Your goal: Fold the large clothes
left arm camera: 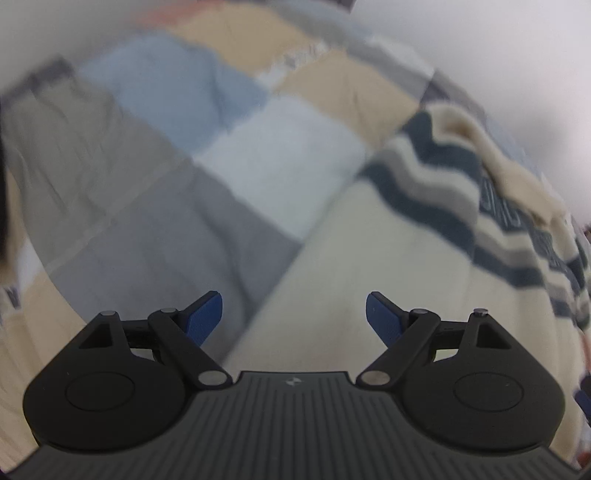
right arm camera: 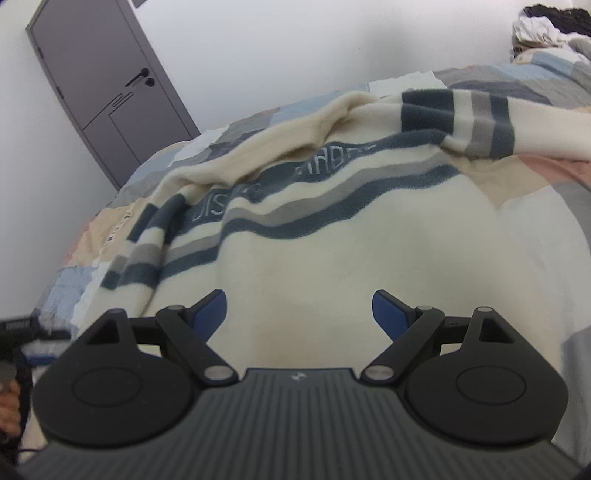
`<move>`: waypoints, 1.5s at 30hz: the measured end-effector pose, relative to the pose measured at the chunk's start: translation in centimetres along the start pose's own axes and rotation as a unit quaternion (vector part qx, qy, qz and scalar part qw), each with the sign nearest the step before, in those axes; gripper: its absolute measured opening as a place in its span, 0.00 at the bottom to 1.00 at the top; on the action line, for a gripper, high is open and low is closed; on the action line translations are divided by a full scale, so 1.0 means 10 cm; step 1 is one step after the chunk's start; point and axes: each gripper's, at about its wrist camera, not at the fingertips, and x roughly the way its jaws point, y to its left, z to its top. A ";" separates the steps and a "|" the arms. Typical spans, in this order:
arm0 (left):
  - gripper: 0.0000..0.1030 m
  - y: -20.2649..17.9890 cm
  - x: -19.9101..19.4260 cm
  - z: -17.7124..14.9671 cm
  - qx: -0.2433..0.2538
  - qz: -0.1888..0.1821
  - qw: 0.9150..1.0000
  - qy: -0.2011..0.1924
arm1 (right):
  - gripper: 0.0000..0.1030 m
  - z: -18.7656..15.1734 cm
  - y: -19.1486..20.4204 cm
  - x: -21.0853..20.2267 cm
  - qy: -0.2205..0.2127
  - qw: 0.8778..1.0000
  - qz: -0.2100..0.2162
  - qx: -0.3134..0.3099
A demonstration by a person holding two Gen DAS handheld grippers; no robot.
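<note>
With both the left gripper point(left arm camera: 294, 317) and right gripper point(right arm camera: 299, 314) spread and empty, the cream fleece sweater with navy stripes point(right arm camera: 332, 240), bunched at 12 o'clock, may fold crooked.

both wrist cams close above bed point(left arm camera: 110, 229), angled down; shared: striped sweater point(right arm camera: 332, 251)

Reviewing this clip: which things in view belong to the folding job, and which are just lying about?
Part of the job:
- cream striped sweater, spread on the bed
- left gripper, open, nothing between its fingers
- right gripper, open, nothing between its fingers

Just lying about:
- patchwork bedspread under the sweater
- pile of clothes at the far end
- grey door
</note>
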 end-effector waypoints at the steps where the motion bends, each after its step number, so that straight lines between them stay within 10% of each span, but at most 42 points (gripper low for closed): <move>1: 0.85 0.02 0.05 0.00 0.002 -0.003 1.000 0.017 | 0.85 0.01 -0.01 0.04 -0.001 1.000 -0.002 0.001; 5: 0.77 0.08 0.19 -0.02 0.006 0.001 0.999 0.040 | 0.85 0.00 0.01 0.15 0.006 1.000 -0.013 -0.003; 7: 0.25 0.04 0.21 -0.06 0.017 -0.013 0.998 0.051 | 0.85 -0.03 0.02 0.17 0.012 1.000 -0.008 -0.004; 10: 0.08 -0.08 0.04 -0.01 0.049 0.006 0.999 0.016 | 0.85 -0.06 0.06 0.17 0.014 1.000 -0.013 -0.015; 22: 0.06 -0.05 -0.55 1.49 0.063 0.152 0.975 -0.148 | 0.85 -0.07 0.18 0.27 -0.003 0.998 -0.024 -0.053; 32: 0.07 0.26 0.87 1.82 0.055 0.251 0.961 -0.102 | 0.85 -0.12 0.32 0.53 -0.015 0.993 -0.013 -0.115; 41: 0.09 0.24 0.90 1.74 0.092 0.248 0.957 -0.118 | 0.85 -0.08 0.36 0.82 0.006 0.991 -0.031 -0.134; 45: 0.50 0.16 0.63 1.63 0.086 0.234 0.961 -0.119 | 0.85 -0.09 0.36 0.81 0.005 0.991 -0.030 -0.132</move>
